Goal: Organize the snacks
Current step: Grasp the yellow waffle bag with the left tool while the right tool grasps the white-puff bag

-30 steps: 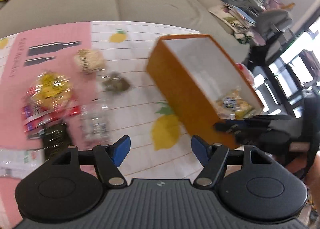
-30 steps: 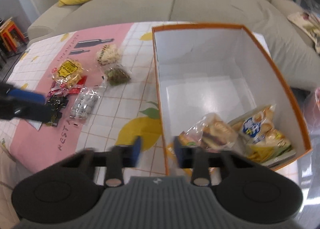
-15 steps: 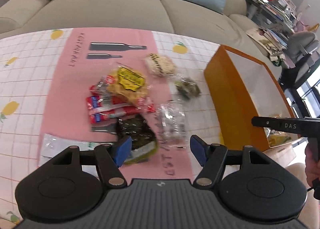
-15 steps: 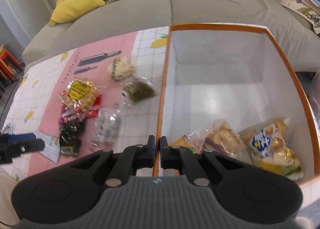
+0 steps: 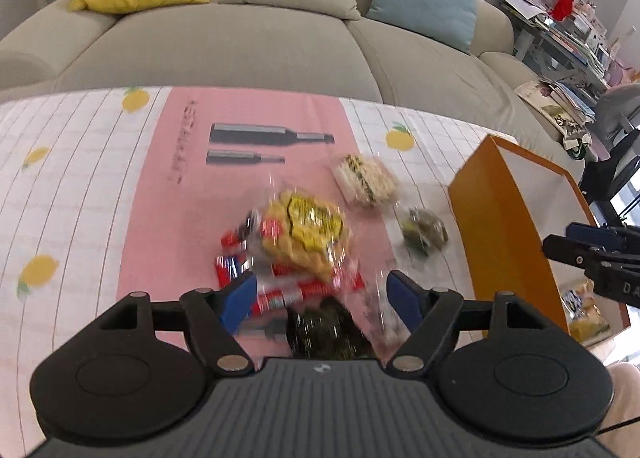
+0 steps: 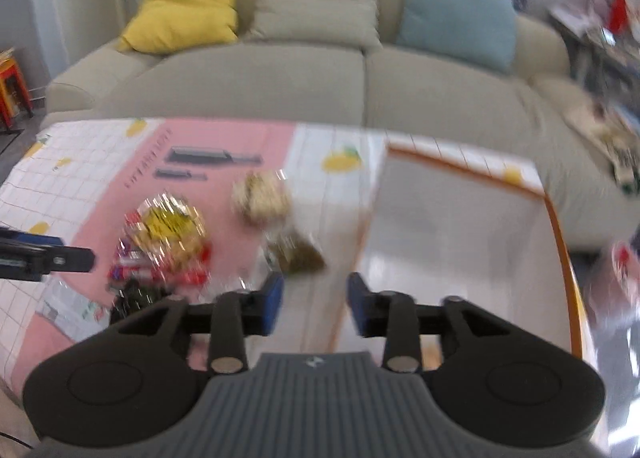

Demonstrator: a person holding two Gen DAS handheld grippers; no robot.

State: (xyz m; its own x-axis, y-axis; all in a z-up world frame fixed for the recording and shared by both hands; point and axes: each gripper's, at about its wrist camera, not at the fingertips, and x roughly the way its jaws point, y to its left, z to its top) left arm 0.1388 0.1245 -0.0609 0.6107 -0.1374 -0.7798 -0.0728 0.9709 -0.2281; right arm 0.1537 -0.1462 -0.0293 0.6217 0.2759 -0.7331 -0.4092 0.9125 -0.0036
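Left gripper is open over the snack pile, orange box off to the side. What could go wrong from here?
1. The snacks overlap: the yellow-label bag lies on the red packets, so the left gripper, jaws opening with nothing pinched, may grab several or drag neighbours.
2. The right gripper, jaws opening and empty, hangs at the orange box wall and might knock it.

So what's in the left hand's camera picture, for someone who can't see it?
The left gripper, jaws opening with nothing gripped, hangs over a heap of snack packets on a pink and white tablecloth. An orange box stands to the right, the right gripper beside it, and a beige sofa lies behind.
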